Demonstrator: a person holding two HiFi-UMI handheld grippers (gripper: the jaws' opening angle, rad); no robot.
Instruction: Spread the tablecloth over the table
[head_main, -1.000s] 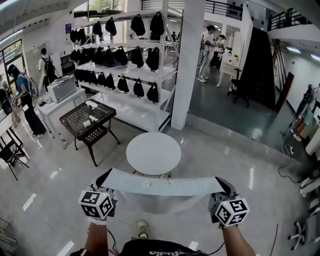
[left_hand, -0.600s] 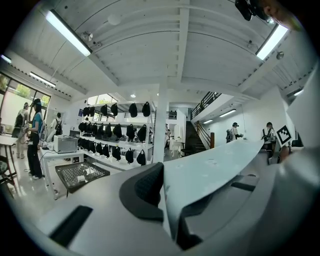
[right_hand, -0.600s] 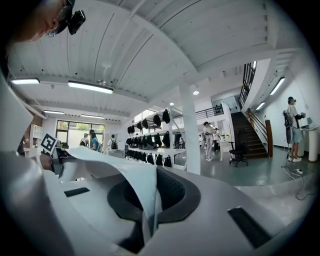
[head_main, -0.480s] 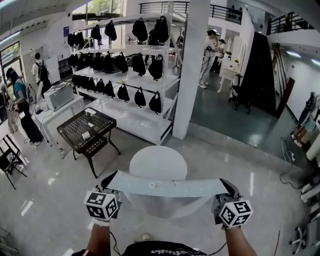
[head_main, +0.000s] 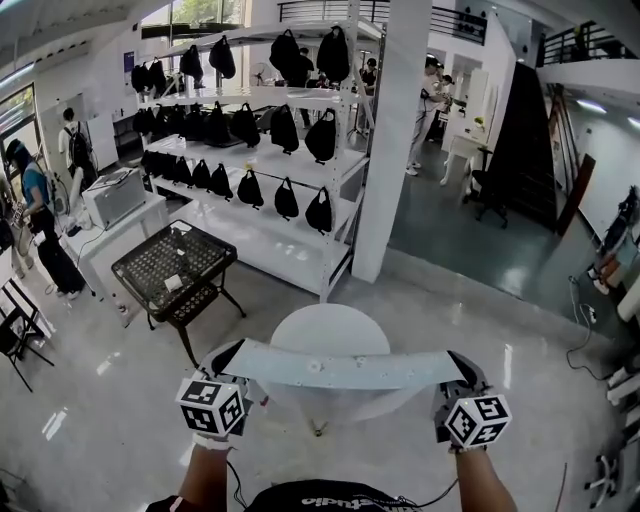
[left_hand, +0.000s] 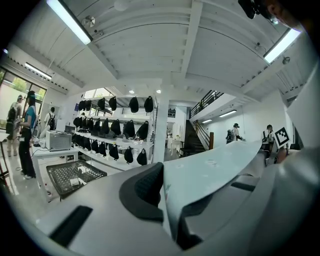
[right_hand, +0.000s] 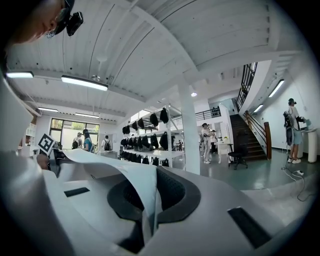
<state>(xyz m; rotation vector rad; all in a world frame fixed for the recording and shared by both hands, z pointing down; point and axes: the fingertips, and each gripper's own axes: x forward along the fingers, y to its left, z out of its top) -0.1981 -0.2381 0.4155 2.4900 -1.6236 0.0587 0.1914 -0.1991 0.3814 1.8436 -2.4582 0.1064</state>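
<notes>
Tablecloth (head_main: 340, 368), pale and light, hangs in the air in front of the person. It is pulled into a taut band between the two claws, with a loose curve of cloth sagging beneath the band.

At far left a person (head_main: 35, 200) stands by a white box (head_main: 112, 195) on a white desk. Next to that is a black mesh table (head_main: 172, 262) with small white items on it. Behind it runs a white shelf rack (head_main: 250, 170) hung with black bags.

The left claw (head_main: 222, 355) is pressed together on the left end of the cloth. In the left gripper view the cloth edge is pinched flat between the dark pads (left_hand: 145, 187), and the sheet runs off to the right.

A round white bench (head_main: 330, 322) stands just beyond the middle of the band. Its far half shows above the cloth and its near edge is hidden behind it. Whether the cloth touches the bench cannot be told.

The right claw (head_main: 462, 365) is likewise closed on the right end. In the right gripper view a fold of cloth is clamped between its pads (right_hand: 172, 192).

A white pillar (head_main: 395, 140) rises behind the bench. To its right lie a dark floor and a staircase (head_main: 525, 130).
</notes>
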